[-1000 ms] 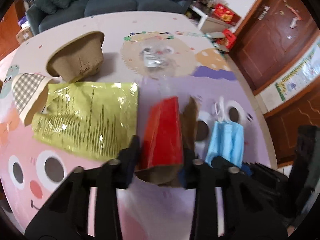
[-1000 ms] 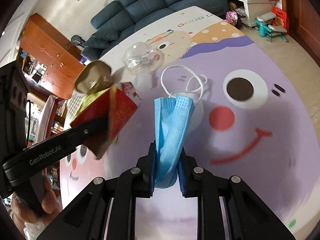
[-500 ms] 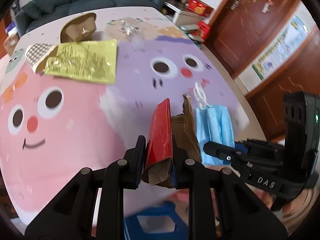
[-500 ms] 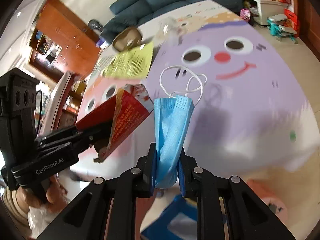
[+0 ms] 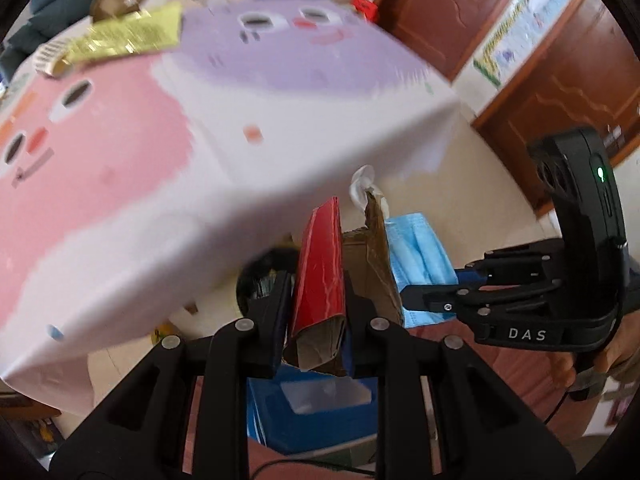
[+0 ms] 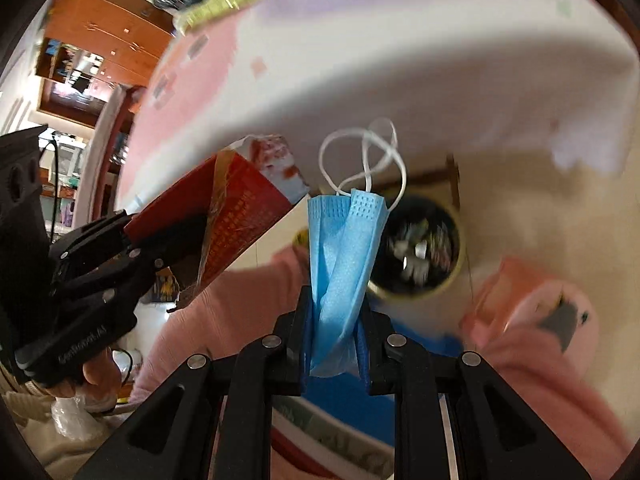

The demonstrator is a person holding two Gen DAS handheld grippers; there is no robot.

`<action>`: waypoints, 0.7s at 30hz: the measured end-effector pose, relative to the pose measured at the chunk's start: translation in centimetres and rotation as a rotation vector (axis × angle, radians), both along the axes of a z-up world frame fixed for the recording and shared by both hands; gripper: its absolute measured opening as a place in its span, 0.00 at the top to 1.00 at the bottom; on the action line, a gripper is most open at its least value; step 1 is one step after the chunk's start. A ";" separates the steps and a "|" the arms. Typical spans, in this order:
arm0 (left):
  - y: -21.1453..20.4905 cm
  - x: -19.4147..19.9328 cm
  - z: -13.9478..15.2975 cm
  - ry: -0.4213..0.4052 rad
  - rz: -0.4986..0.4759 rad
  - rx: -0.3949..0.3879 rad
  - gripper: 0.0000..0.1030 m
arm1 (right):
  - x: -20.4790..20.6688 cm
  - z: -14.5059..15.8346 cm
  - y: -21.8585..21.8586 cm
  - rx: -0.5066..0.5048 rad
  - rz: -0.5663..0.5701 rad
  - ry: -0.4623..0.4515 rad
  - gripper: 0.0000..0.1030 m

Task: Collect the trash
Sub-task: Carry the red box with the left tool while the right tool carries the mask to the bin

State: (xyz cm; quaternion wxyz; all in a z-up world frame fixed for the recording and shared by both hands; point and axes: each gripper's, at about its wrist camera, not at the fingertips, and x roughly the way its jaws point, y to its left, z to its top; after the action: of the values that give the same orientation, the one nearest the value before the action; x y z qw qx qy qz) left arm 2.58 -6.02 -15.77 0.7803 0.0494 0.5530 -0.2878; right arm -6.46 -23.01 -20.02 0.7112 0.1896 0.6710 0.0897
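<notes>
Both tools grip trash: left tool (image 5: 316, 312) flattened glossy red carton (image 5: 320, 268), right tool (image 6: 334, 338) pleated blue mask (image 6: 340, 256).

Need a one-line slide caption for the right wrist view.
Right gripper grips a folded blue face mask above a round dark trash bin; left gripper alongside holds a flattened red carton.

- Beyond the claw (image 5: 316, 312): counter (image 5: 120, 200) under a pink-and-purple cartoon cloth.
- Far right: brown wooden doors (image 5: 432, 12).
- Below: beige floor (image 5: 460, 208).
- Far behind: dark sofa (image 5: 36, 4).
</notes>
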 end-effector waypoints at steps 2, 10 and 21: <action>-0.7 -0.8 -1.9 0.050 -0.047 0.024 0.82 | -0.8 -1.9 0.2 -0.011 0.002 0.040 0.82; -2.7 -2.1 -9.1 0.047 -0.118 0.148 0.82 | 1.3 -10.2 -1.5 -0.056 -0.121 0.120 0.82; -4.1 -0.2 -19.5 0.006 -0.065 0.155 0.82 | 1.7 -21.0 -1.0 -0.136 -0.100 0.102 0.82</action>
State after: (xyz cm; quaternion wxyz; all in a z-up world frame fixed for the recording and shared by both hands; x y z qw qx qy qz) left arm 2.38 -10.15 -35.30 0.7626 0.1266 0.5742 -0.2694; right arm -4.79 -24.04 -40.99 0.6909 0.1783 0.7006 -0.0013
